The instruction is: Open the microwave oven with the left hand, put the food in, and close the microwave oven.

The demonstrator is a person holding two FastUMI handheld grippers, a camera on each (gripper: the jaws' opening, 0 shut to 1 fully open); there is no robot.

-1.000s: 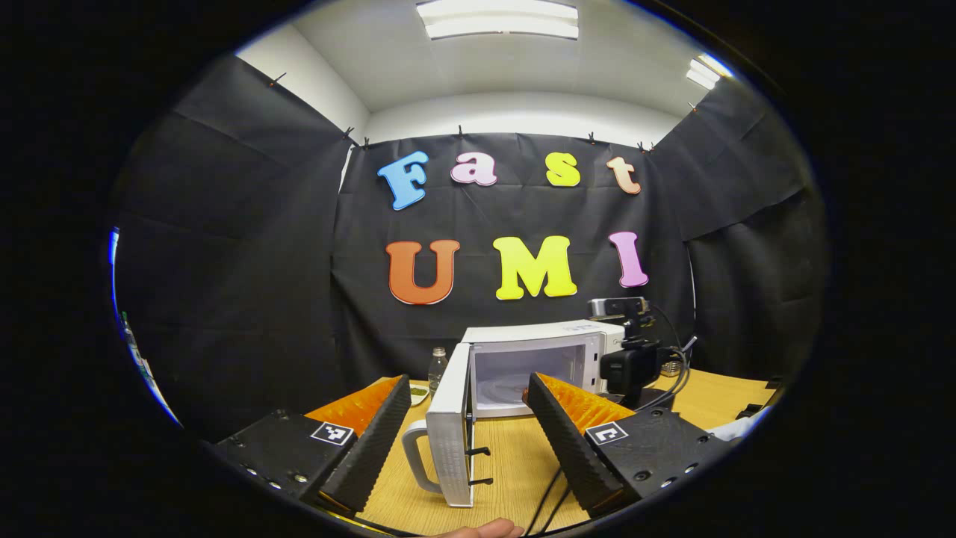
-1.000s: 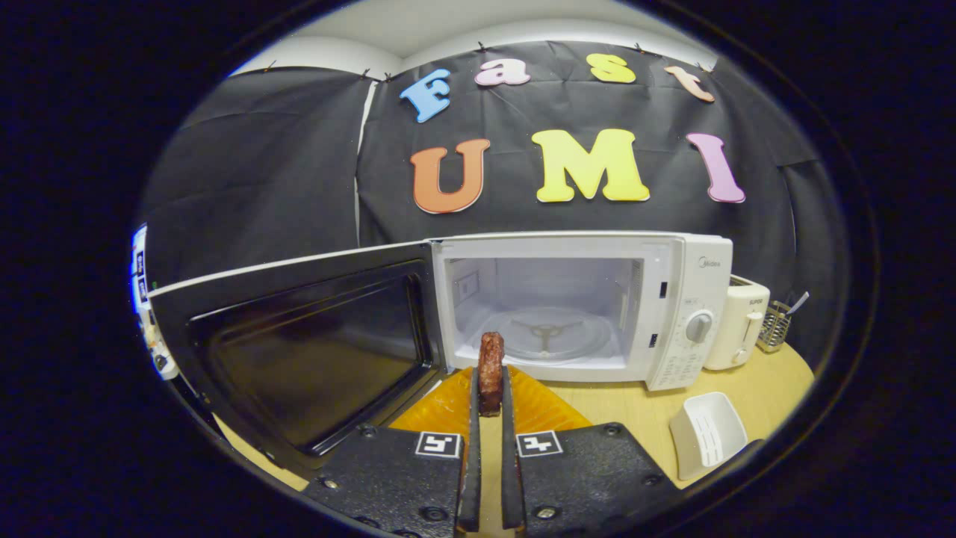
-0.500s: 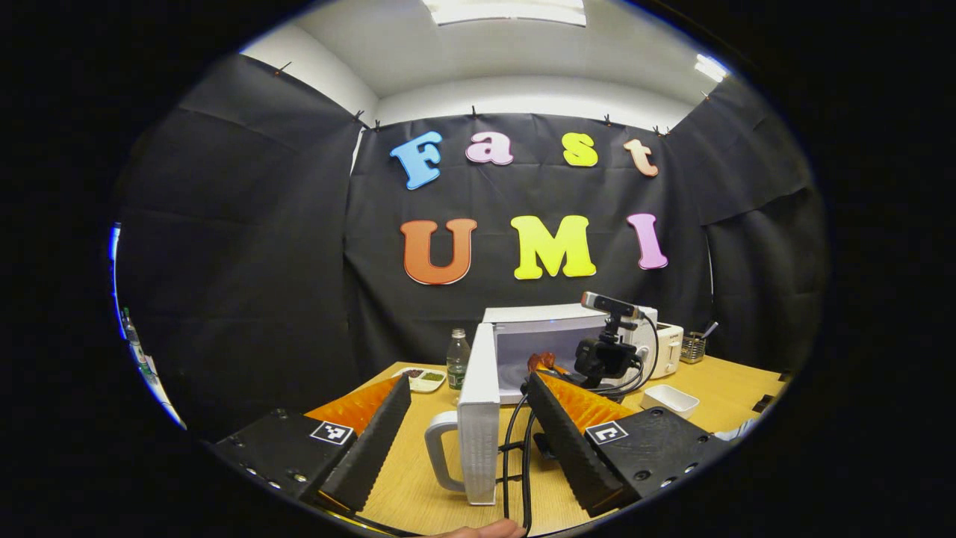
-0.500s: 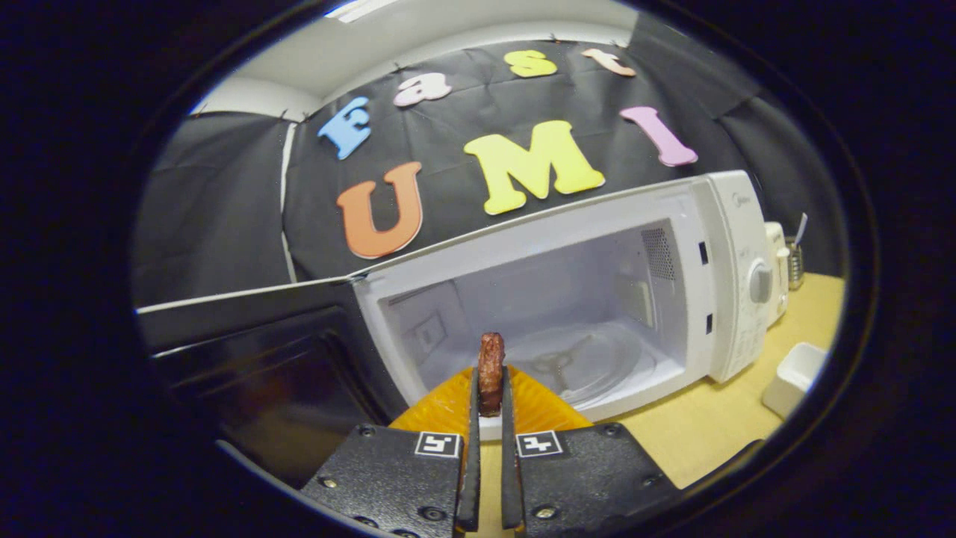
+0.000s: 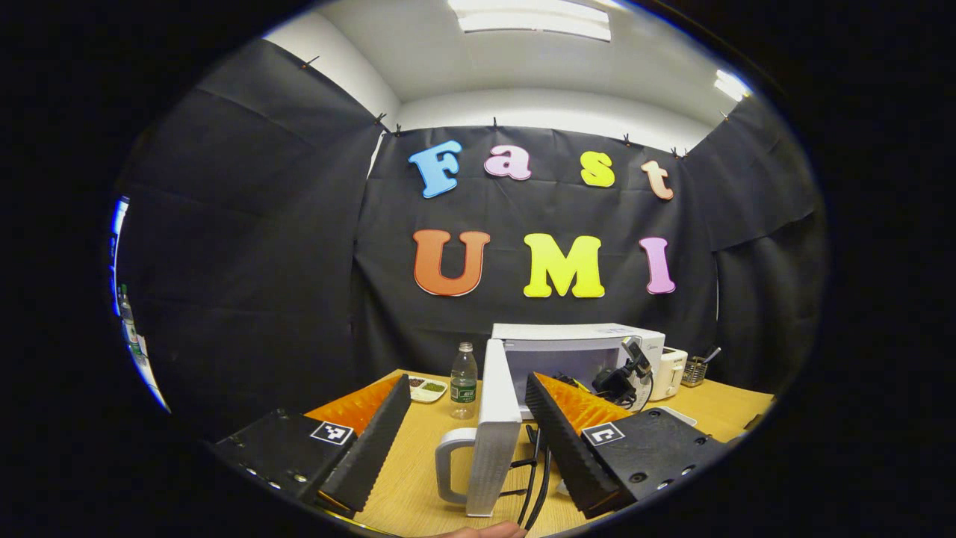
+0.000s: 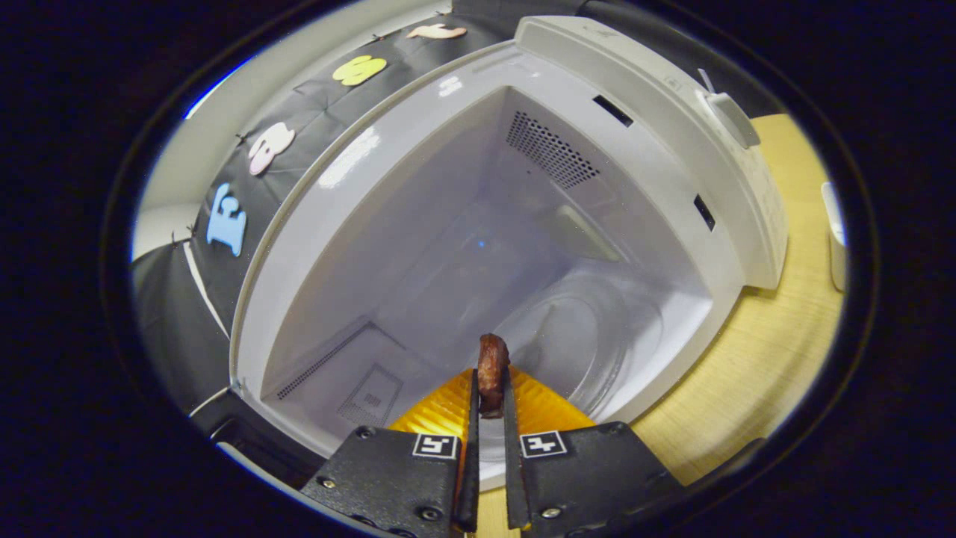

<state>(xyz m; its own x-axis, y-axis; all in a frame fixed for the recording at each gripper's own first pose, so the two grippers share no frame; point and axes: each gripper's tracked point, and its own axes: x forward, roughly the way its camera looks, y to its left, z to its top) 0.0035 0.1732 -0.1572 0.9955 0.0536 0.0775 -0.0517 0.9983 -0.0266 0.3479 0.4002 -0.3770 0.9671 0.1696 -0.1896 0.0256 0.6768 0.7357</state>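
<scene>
Right gripper view has the right gripper (image 6: pixel 489 456) with jaws clamped on the food (image 6: pixel 492 371), a small brown piece poised at the microwave (image 6: pixel 463 246) mouth. Ahead and below lies the glass plate (image 6: pixel 597 329); lower over it before releasing. Left gripper (image 5: pixel 467 441), jaws apart, waits beside the door (image 5: pixel 497 426), which swings shut afterwards.

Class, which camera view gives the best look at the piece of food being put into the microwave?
The right gripper view: the brown food sits pinched between the right gripper, close up against the open microwave cavity. In the left gripper view I cannot make out the food; the edge-on microwave door and the left gripper's open fingers stand before the cavity.
</scene>
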